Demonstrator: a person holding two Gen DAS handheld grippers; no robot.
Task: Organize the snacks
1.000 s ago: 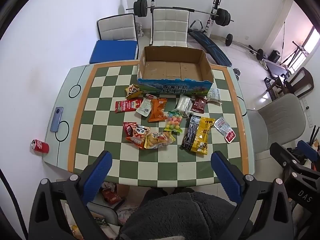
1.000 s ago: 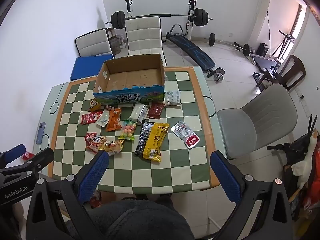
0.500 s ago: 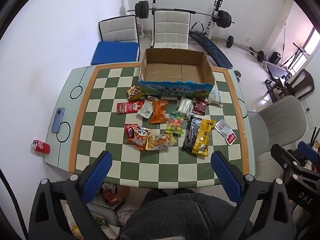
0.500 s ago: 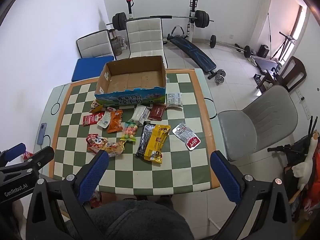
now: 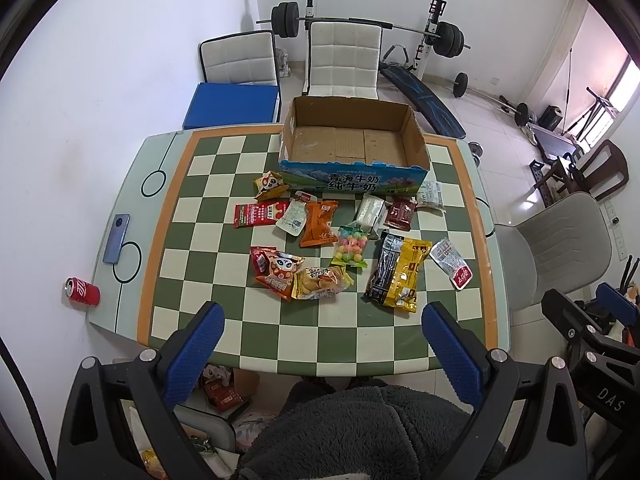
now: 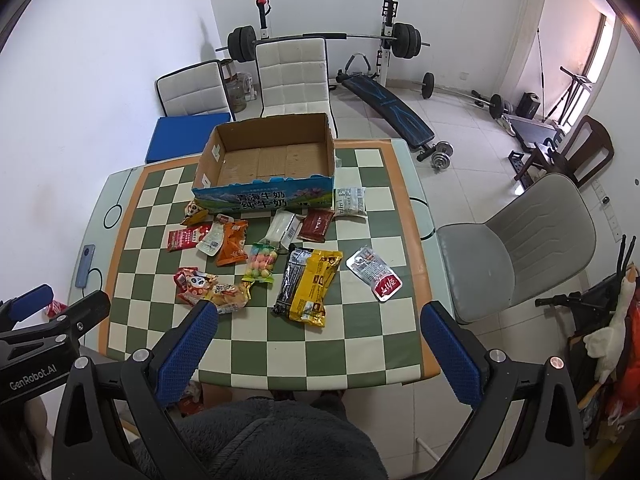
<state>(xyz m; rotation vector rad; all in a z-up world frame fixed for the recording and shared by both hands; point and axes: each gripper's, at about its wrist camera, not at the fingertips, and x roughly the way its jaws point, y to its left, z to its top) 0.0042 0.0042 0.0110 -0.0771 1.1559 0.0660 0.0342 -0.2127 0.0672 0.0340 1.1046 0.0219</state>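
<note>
An empty cardboard box [image 5: 352, 142] [image 6: 272, 156] stands at the far side of the checkered table [image 5: 320, 332] [image 6: 312, 352]. Several snack packets lie in front of it, among them a yellow and black bag [image 5: 398, 276] [image 6: 310, 282], an orange packet [image 5: 318, 224] [image 6: 232, 242], a bag of coloured candy balls [image 5: 351, 246] [image 6: 262, 262] and a red and white sachet [image 5: 452, 268] [image 6: 374, 272]. My left gripper [image 5: 320, 320] and right gripper [image 6: 318, 318] are both open and empty, held high above the table's near edge.
A red soda can [image 5: 82, 291] and a blue phone [image 5: 116, 239] lie at the table's left edge. White chairs [image 5: 344, 60] stand behind the table, a grey chair [image 6: 516, 248] to its right. Gym gear fills the back.
Both cameras have shifted slightly, so the table and box sit a little lower in view. Both grippers stay open. No snack has moved.
</note>
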